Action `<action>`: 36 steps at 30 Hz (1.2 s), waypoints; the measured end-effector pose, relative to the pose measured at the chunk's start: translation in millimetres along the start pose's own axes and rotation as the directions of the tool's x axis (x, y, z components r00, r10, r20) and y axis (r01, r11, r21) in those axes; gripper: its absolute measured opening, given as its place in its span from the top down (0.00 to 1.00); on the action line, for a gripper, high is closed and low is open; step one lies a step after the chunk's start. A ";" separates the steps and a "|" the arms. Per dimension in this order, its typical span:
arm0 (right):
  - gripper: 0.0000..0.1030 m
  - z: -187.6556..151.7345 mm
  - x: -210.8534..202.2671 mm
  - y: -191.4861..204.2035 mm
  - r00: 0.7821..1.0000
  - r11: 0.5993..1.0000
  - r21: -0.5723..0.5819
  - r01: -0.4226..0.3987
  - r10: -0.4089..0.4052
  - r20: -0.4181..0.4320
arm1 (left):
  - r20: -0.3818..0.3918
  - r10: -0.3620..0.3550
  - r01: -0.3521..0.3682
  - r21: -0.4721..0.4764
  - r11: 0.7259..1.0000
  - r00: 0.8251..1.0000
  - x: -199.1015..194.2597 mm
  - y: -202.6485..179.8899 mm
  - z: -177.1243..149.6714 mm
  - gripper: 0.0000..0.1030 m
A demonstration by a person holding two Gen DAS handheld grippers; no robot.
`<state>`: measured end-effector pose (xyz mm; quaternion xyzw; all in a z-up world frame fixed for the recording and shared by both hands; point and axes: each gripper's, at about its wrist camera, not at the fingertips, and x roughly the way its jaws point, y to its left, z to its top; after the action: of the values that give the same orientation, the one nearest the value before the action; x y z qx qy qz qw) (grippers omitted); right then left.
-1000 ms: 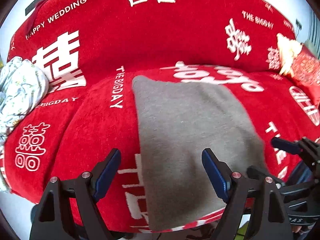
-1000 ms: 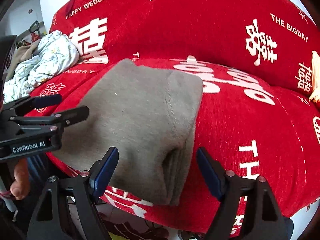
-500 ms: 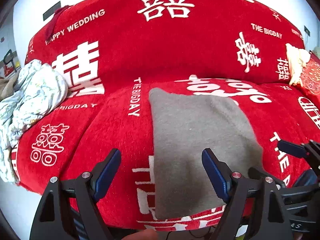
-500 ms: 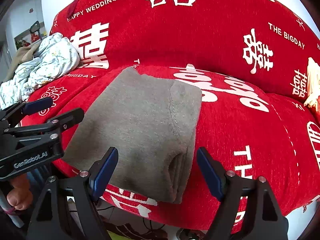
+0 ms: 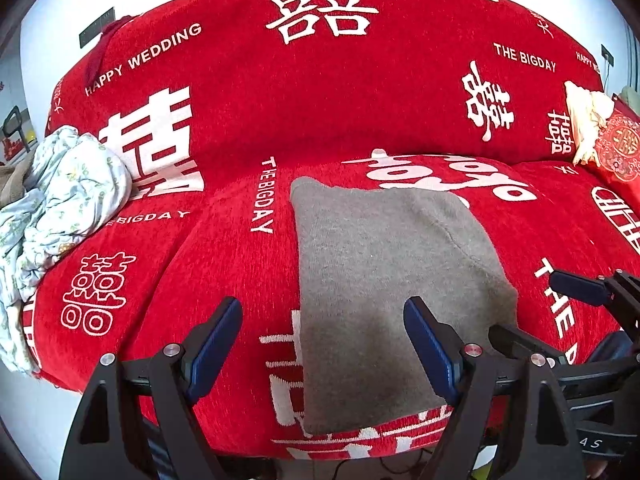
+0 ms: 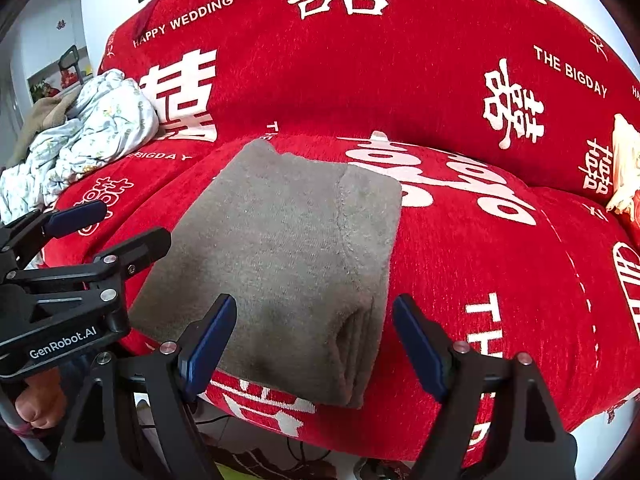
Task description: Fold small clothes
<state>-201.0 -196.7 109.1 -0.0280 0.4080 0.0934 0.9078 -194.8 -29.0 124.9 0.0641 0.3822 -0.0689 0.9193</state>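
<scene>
The red wedding-print sofa cover is filling both views, with the folded grey garment lying flat on the seat, reaching its front edge. A crumpled floral cloth is sitting well off at the sofa's left end. The left gripper and right gripper are both hovering at the garment's near edge, fingers spread wide and gripping nothing.

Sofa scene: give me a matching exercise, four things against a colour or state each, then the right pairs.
Things:
1. garment
2. sofa cover
3. bundle
4. left gripper

States:
A. red with white lettering
B. open, holding nothing
C. grey, folded flat on the seat
D. pale floral, crumpled at the sofa's end

Pairs: 1-C, 2-A, 3-D, 4-B
</scene>
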 end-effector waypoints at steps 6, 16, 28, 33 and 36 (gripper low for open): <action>0.19 -0.3 0.4 0.4 1.000 1.000 -0.001 0.001 -0.001 0.001 | -0.005 0.002 -0.002 0.003 1.000 1.000 0.9 0.7 -0.8 0.19; 0.19 0.8 0.0 0.3 1.000 1.000 -0.002 0.003 -0.003 -0.002 | 0.008 0.024 -0.024 0.005 1.000 1.000 -0.1 1.3 -2.2 0.19; 0.19 1.4 1.1 2.2 1.000 1.000 -0.011 0.005 -0.006 -0.006 | 0.006 0.033 -0.033 0.011 0.999 0.999 0.7 -0.1 -2.7 0.19; 0.19 1.8 2.3 3.3 1.000 1.000 -0.021 0.007 -0.007 -0.007 | 0.001 0.039 -0.039 0.010 0.999 0.999 2.4 1.6 -3.7 0.19; 0.19 2.7 2.7 3.7 1.000 1.000 -0.027 0.008 -0.008 -0.005 | 0.002 0.042 -0.042 0.011 0.999 0.999 2.3 1.7 -3.6 0.19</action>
<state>-198.1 -192.3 109.0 -0.0420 0.4090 0.0952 0.9066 -195.4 -27.0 120.9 0.0770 0.3795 -0.0518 0.9205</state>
